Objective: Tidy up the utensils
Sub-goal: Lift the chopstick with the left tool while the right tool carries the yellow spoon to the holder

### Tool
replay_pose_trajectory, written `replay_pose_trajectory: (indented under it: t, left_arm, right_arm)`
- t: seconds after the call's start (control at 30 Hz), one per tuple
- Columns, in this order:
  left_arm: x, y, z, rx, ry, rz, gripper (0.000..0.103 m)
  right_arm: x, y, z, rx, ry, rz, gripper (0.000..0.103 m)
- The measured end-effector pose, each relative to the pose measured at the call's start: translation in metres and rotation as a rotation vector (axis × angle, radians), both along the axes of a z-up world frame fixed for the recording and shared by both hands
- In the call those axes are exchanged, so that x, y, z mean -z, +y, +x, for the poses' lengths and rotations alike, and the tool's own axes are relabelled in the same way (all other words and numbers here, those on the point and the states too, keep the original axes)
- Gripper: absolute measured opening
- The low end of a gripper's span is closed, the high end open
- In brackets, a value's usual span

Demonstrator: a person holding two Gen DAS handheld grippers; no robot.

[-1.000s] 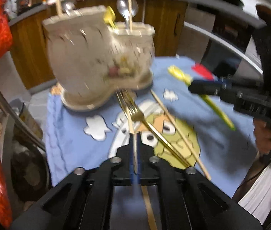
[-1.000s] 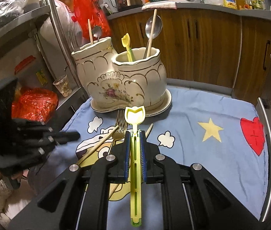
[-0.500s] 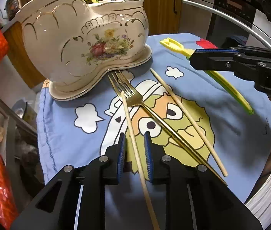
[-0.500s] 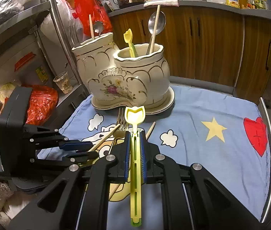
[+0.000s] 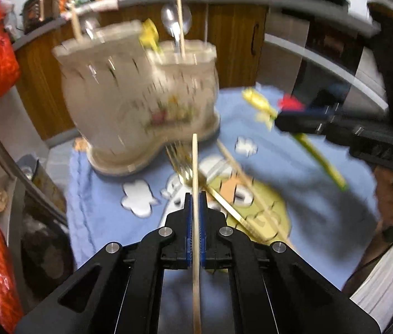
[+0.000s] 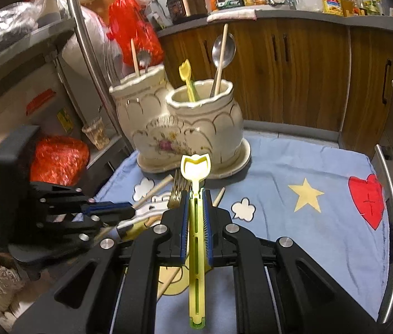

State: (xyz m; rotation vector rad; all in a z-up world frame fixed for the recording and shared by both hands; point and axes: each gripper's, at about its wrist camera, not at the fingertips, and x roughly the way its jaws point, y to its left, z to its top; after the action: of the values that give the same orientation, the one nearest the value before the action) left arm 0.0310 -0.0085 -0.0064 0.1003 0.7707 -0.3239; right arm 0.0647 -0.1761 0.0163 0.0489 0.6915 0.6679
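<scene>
Overhead, wooden cabinets (image 6: 293, 64) back the blue cartoon cloth (image 6: 307, 222); left gripper (image 5: 195, 197) clamps a chopstick (image 5: 195, 167), right gripper (image 6: 195, 194) a yellow utensil (image 6: 195, 167).

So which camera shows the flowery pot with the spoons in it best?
The right wrist view: the ceramic utensil holder is sharp there, with both openings, the flowers and its saucer showing. In the left wrist view the holder is closer but smeared by motion blur.

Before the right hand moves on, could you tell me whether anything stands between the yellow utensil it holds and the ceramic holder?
Nothing visible does. The right gripper holds the yellow utensil pointed at the ceramic holder, with open air between. The gold fork and chopstick lie lower, on the cloth.
</scene>
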Motion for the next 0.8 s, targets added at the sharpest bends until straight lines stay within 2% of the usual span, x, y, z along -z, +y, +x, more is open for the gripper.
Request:
replay_pose_trajectory:
  t: [0.17, 0.3, 0.4, 0.57, 0.8]
  left_arm:
    - [-0.043, 0.018, -0.014, 0.002, -0.140, -0.128, 0.005]
    - [-0.080, 0.028, -0.012, -0.032, -0.282, -0.181, 0.005]
    - [-0.106, 0.033, 0.003, -0.065, -0.355, -0.197, 0.005]
    - [-0.132, 0.036, 0.038, -0.113, -0.451, -0.227, 0.005]
    - [-0.140, 0.039, 0.075, -0.188, -0.604, -0.245, 0.005]
  right_arm:
    - [-0.019, -0.014, 0.002, 0.019, -0.042, 0.115, 0.010]
    - [-0.038, -0.017, 0.013, 0.031, -0.082, 0.195, 0.010]
    - [-0.051, -0.011, 0.028, 0.038, -0.132, 0.220, 0.010]
    - [-0.066, 0.004, 0.062, 0.051, -0.187, 0.281, 0.010]
    - [-0.067, 0.020, 0.095, 0.133, -0.323, 0.374, 0.010]
